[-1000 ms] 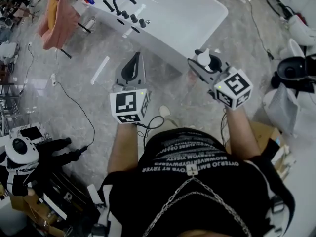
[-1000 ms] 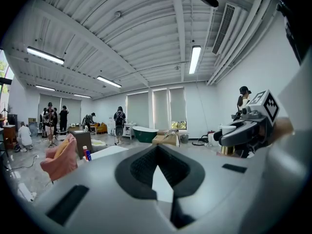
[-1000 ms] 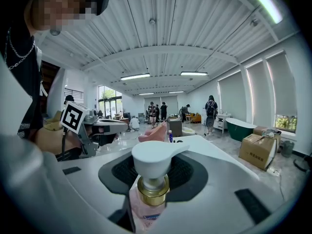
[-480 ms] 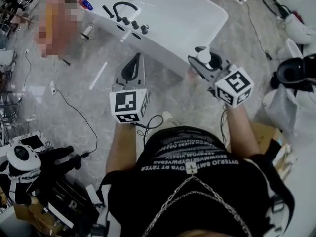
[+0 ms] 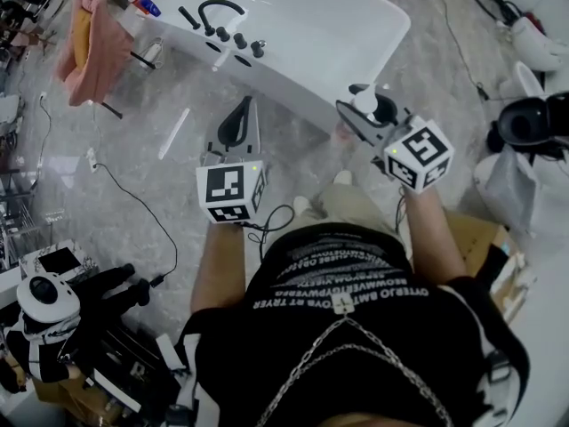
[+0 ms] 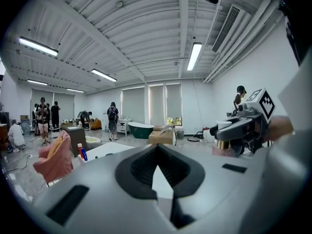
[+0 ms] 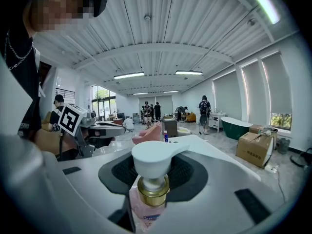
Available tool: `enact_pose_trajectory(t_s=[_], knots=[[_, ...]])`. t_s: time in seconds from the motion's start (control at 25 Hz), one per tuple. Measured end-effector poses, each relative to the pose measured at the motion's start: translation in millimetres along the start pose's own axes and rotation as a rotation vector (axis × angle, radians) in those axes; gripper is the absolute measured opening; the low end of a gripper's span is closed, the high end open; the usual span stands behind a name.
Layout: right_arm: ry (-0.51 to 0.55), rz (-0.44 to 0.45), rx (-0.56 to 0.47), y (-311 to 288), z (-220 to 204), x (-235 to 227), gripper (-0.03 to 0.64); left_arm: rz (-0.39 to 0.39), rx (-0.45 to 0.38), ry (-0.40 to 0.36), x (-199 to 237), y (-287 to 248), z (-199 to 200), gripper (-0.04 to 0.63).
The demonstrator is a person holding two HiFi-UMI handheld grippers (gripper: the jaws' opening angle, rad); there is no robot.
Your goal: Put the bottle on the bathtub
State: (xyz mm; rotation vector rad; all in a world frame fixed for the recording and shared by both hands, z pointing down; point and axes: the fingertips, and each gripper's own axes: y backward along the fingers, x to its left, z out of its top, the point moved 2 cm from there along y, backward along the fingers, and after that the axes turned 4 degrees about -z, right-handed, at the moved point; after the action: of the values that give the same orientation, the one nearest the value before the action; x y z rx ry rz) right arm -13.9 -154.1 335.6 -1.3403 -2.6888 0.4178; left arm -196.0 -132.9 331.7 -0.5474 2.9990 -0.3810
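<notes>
Beside bathtub (image 5: 338, 25): right gripper (image 5: 361, 119) jaws clamp pink pump bottle (image 7: 152, 165), label unreadable; left gripper (image 5: 243, 107) jaws closed, empty

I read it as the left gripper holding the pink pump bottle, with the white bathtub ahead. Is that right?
Wrong gripper: the right gripper holds the pink pump bottle, as the right gripper view shows. The left gripper is shut with nothing in it. The white bathtub is ahead, as you said.
</notes>
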Motion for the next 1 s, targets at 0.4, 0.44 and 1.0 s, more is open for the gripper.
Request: enact_pose_trajectory(t_s=[0.4,0.44,1.0], knots=[[-0.001,0.034,-0.020,-14.6,0.5,-34.1,0.137,0.051,0.010,-0.024,4.5,-21.6,6.2,-0.003],[0.003,0.036,-0.020,-17.6,1.3,-37.1,0.137,0.054,0.010,-0.026,5.2,-25.3,7.1,-0.003],[-0.008,0.055,0.049,-53.1,-12.5,-93.7,0.138,0.054,0.039,0.017,7.2,-89.8,0.0,-0.003]])
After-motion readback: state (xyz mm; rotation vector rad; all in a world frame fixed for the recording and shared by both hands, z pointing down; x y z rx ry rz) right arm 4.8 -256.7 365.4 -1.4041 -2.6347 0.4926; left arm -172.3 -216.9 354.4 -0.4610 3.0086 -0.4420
